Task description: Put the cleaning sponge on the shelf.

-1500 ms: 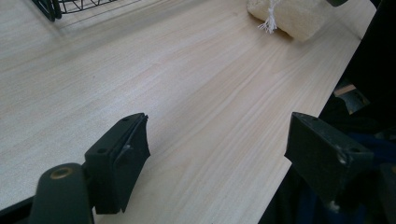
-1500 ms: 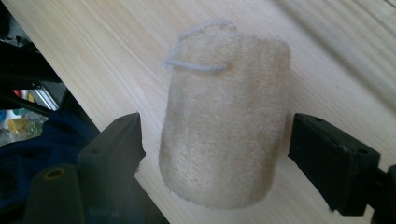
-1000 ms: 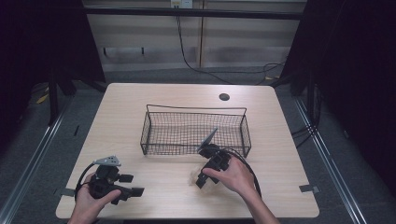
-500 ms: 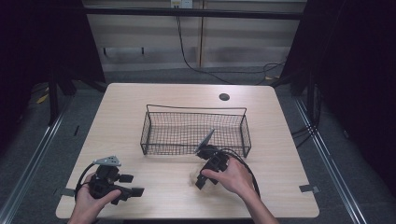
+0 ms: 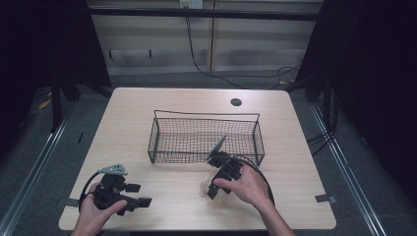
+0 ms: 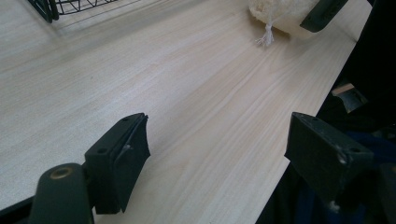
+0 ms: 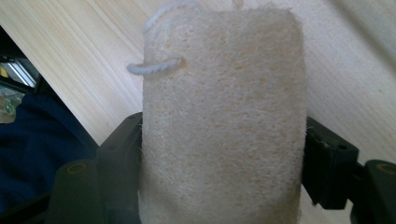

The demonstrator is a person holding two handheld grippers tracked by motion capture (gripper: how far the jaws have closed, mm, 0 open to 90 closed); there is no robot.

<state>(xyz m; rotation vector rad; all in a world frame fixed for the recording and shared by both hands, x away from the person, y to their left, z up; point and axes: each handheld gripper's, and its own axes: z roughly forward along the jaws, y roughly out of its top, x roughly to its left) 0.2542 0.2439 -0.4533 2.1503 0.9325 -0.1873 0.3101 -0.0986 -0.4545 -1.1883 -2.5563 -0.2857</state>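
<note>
A pale, coarse loofah sponge with a white cord loop lies on the wooden table, in front of the wire basket. My right gripper points down at it. Its jaws have just been closing with the sponge between them, and both pads now press on the sponge's sides. The sponge and one right jaw appear far off in the left gripper view. My left gripper rests near the table's front left corner. Its jaws stand wide apart over bare wood, and the left gripper holds nothing.
The black wire basket stands mid-table with nothing visible inside it. A dark round grommet sits at the back right of the table. Cables trail from both grippers. The table's front edge is close behind both hands.
</note>
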